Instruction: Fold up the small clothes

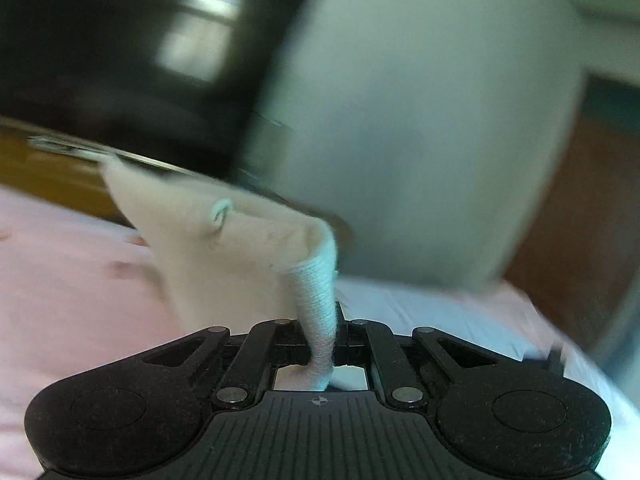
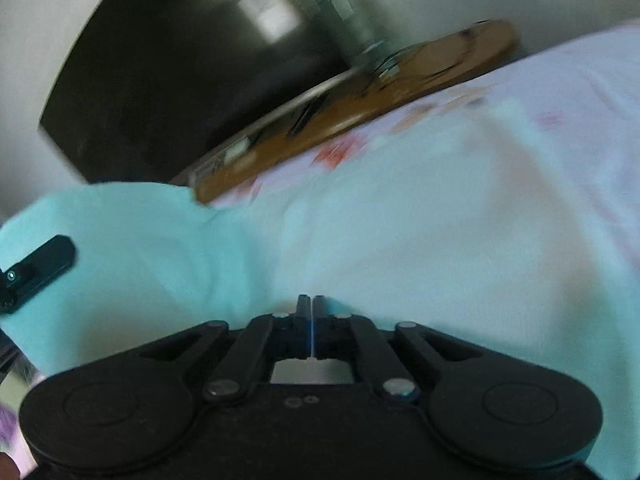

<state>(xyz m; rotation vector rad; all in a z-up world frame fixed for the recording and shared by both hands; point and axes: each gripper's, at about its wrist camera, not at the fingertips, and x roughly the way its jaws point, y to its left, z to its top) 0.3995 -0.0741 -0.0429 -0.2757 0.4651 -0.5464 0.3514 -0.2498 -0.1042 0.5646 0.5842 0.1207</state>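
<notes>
While left gripper (image 1: 322, 332) pinches cloth (image 1: 224, 256), right gripper (image 2: 307, 320) jaws pressed together; TV (image 2: 180, 60) behind.

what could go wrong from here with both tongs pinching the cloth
1. The left tongs pinch only a narrow bunched cuff of the cream garment, so it may slip out if pulled.
2. The right tongs appear shut on just a thin edge of the light blue cloth; that grip could let go.
3. Both views are blurred, suggesting fast motion, which may drag the pink floral sheet.
</notes>
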